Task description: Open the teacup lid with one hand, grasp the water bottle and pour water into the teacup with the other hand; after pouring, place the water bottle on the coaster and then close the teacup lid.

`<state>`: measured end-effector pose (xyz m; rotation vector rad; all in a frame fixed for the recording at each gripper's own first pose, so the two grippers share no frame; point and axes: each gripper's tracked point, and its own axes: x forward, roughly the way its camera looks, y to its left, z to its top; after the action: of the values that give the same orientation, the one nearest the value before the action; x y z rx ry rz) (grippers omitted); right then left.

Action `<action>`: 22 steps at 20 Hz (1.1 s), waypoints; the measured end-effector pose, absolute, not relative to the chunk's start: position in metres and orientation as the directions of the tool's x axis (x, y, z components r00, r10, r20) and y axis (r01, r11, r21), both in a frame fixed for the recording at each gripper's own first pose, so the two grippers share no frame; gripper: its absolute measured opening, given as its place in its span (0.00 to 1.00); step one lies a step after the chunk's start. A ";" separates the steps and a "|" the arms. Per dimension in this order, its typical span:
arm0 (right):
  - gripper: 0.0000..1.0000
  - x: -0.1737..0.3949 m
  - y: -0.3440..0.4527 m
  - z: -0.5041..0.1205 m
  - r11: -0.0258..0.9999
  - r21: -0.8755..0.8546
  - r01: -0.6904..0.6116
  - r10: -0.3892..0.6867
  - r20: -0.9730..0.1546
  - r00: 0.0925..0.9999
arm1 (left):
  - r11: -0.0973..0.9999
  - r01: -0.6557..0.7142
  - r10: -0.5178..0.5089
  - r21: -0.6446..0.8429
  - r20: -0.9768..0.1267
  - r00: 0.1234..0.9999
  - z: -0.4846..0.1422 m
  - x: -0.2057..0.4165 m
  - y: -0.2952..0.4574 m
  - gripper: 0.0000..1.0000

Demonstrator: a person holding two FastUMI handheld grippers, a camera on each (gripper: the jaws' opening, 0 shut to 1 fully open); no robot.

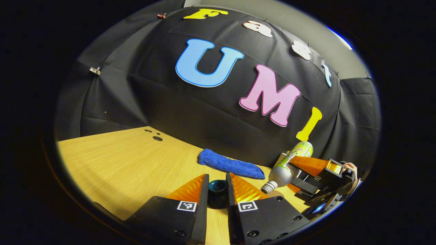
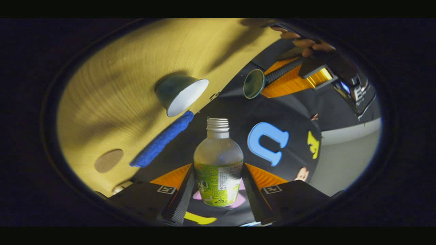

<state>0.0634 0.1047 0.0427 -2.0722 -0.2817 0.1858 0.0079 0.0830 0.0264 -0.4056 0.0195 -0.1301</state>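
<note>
**Pouring pose: bottle tipped, lid held clear**

Gripping the lid, the left gripper has both fingers pressed on this small, dark, glossy round piece at 6 o'clock in the left gripper view. Past it lie the pale wood-grain table and a nubby blue cloth at 12 o'clock from the fingers.

At 4 o'clock in that view, the right gripper clamps the bottle, tilted neck-down; its threaded neck is uncapped.

In the right gripper view, the bottle's clear plastic body with a green label sits squeezed between both fingers. The cup, dark outside and white inside, stands open on the table at 11 o'clock from the bottle's mouth, apart from it. A flat round coaster lies at 9 o'clock.
</note>
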 end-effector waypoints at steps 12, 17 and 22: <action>0.77 0.054 0.079 0.026 0.755 -0.618 -0.219 0.194 -0.109 0.975 | 0.909 0.127 -0.132 -0.398 0.014 0.991 0.030 0.006 0.080 0.29; 0.77 0.075 0.042 0.057 0.946 -0.218 -0.238 0.237 -0.033 0.971 | 0.907 0.129 -0.137 -0.401 0.010 0.991 0.029 0.007 0.077 0.29; 0.77 0.103 -0.001 0.044 0.989 -0.005 -0.151 0.151 -0.031 0.988 | 0.906 0.128 -0.138 -0.404 0.004 0.990 0.027 0.008 0.077 0.30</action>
<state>0.1030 -0.0012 0.0445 -0.0078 0.0306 0.1513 0.0076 0.0767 0.0274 -0.4158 0.0245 -0.1376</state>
